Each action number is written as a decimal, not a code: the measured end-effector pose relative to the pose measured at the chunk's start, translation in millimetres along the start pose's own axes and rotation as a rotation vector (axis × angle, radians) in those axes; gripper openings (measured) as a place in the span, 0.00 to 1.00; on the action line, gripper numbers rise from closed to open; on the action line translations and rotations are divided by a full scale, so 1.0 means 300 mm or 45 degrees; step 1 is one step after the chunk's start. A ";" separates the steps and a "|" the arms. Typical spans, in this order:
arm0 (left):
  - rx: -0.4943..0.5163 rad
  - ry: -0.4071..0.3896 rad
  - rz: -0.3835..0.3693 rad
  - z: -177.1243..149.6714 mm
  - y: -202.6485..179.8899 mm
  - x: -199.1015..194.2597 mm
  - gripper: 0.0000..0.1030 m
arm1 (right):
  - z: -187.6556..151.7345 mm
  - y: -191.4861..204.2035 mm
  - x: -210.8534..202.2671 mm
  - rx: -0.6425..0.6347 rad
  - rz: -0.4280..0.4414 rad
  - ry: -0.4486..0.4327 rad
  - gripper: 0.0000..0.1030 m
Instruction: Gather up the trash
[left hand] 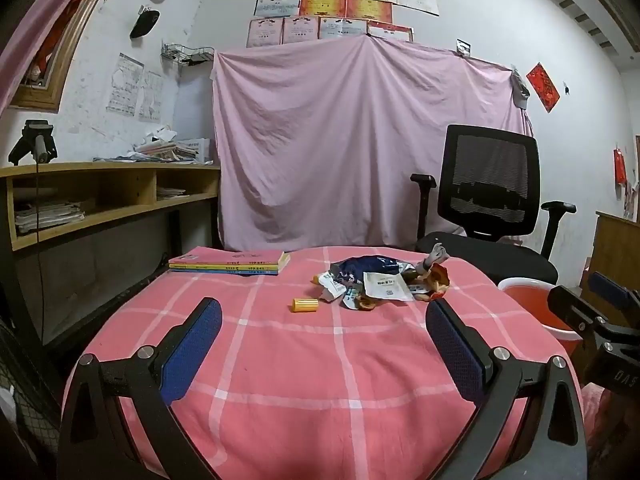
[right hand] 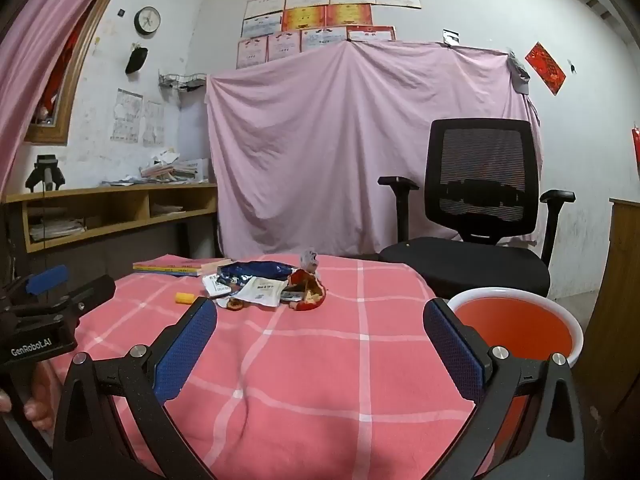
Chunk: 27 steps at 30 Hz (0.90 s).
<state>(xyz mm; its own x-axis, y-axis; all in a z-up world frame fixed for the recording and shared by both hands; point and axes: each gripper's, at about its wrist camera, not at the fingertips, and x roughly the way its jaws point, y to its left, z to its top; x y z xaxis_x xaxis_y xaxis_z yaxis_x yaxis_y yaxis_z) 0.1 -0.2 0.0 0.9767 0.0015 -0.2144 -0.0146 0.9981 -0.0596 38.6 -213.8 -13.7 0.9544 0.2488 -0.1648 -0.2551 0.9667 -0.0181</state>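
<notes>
A pile of trash lies at the far middle of the pink checked table (left hand: 280,360): a dark blue foil bag (left hand: 368,266), a white wrapper (left hand: 386,286), smaller wrappers and red-orange peel (left hand: 434,280). A small yellow cap (left hand: 305,305) lies just left of the pile. An orange bin with a white rim (right hand: 516,320) stands off the table's right edge. My left gripper (left hand: 324,344) is open and empty above the near table. My right gripper (right hand: 320,340) is open and empty, with the pile (right hand: 260,284) ahead and the bin at its right finger.
A stack of books (left hand: 230,262) lies at the table's far left corner. A black office chair (left hand: 488,208) stands behind the table on the right. A wooden shelf desk (left hand: 108,196) runs along the left wall. A pink sheet (left hand: 360,140) hangs behind.
</notes>
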 end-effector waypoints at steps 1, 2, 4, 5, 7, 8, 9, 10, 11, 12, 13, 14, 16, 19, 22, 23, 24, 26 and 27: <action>0.009 0.010 0.002 0.001 -0.001 0.001 0.97 | 0.000 0.000 0.000 0.000 0.000 -0.005 1.00; 0.007 0.009 0.002 0.001 -0.001 0.001 0.97 | 0.000 0.000 -0.001 0.002 -0.001 -0.009 1.00; 0.005 0.006 0.005 0.002 -0.003 0.002 0.97 | 0.001 -0.001 -0.001 0.002 -0.001 -0.007 1.00; 0.006 0.005 0.006 0.003 -0.005 0.003 0.97 | 0.002 -0.003 -0.002 0.003 -0.001 -0.006 1.00; 0.004 0.005 0.006 -0.001 -0.006 0.005 0.97 | 0.004 -0.006 -0.005 0.007 -0.002 -0.007 1.00; 0.004 0.005 0.006 -0.016 -0.015 0.007 0.97 | 0.005 -0.007 -0.006 0.009 -0.003 -0.007 1.00; -0.002 0.001 0.006 -0.016 -0.015 0.007 0.97 | 0.002 -0.001 -0.002 0.004 -0.003 -0.006 1.00; -0.010 -0.003 0.004 -0.014 -0.011 0.005 0.97 | 0.002 -0.001 -0.002 0.005 -0.004 -0.006 1.00; -0.012 -0.002 0.004 -0.012 -0.011 0.004 0.97 | 0.003 -0.007 -0.001 0.006 -0.004 -0.005 1.00; -0.012 -0.003 0.004 -0.014 -0.012 0.005 0.97 | 0.003 -0.007 -0.001 0.007 -0.005 -0.005 1.00; -0.012 0.000 0.002 -0.010 -0.012 0.003 0.97 | 0.003 -0.007 -0.001 0.007 -0.005 -0.004 1.00; -0.010 0.001 0.002 -0.009 -0.012 0.002 0.97 | 0.004 -0.007 -0.001 0.006 -0.006 -0.005 1.00; -0.010 -0.002 0.004 -0.009 -0.014 0.002 0.97 | 0.003 -0.011 -0.002 0.009 -0.002 -0.006 1.00; -0.010 -0.003 0.004 -0.010 -0.014 0.003 0.97 | 0.003 -0.013 -0.003 0.010 -0.001 -0.005 1.00; -0.011 -0.004 0.004 -0.011 -0.014 0.003 0.97 | 0.001 -0.012 -0.002 0.011 -0.002 -0.006 1.00; -0.011 -0.003 0.005 -0.011 -0.014 0.003 0.97 | 0.001 -0.012 -0.001 0.010 -0.002 -0.006 1.00; -0.011 -0.002 0.006 -0.008 -0.015 0.002 0.97 | 0.010 -0.015 -0.005 0.010 -0.003 -0.004 1.00; -0.011 0.000 0.006 -0.009 -0.015 0.001 0.97 | 0.006 -0.013 -0.008 0.011 -0.002 -0.004 1.00; -0.012 0.001 0.005 -0.011 -0.014 -0.001 0.97 | 0.007 -0.016 -0.008 0.013 -0.002 -0.003 1.00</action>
<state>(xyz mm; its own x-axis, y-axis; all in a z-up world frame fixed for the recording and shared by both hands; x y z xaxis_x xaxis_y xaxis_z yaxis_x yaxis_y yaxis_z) -0.8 -4.4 -2.7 0.9765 0.0055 -0.2154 -0.0206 0.9975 -0.0677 37.9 -218.8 -11.2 0.9552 0.2472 -0.1627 -0.2519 0.9677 -0.0081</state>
